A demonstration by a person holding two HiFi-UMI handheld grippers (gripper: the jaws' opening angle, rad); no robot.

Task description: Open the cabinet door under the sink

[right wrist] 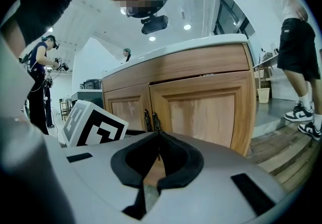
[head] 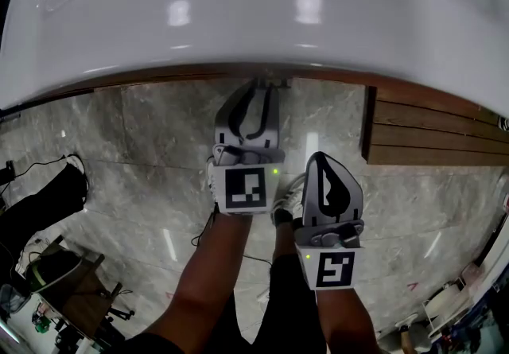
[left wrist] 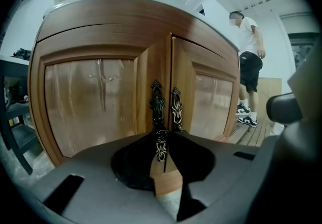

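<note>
Closest to the lens, the right hand-held gripper [head: 322, 160] is hanging over the floor [head: 143, 153] with its jaws clenched on nothing. Its own view is showing the cabinet [right wrist: 201, 97] well ahead of it, so it is sitting the farther of the two from the work. The left hand-held gripper [head: 266, 88] is lying forward of it, tucked in under the rim of the counter [head: 238, 10] and pointing at the cabinet front, where the two doors are meeting. In its own view the jaws are standing one on each side of the lower end of the left handle [left wrist: 157, 104] and appear to be pinching it, with no gap showing between pad and metal. That handle is running upright, its long axis vertical, so the jaws are crossing it squarely. The right handle [left wrist: 176, 109] is sitting just beside it on the right door [left wrist: 211, 102], outside the jaws. The left door [left wrist: 90, 102] is lying shut, flush with its neighbour. Its hinges are not showing, but judging by the handle set at its inner edge they are likely sitting on its far left side. So the pull is looking to run straight back toward the person and then round to the left, and the left hand is the one placed to make it.
</note>
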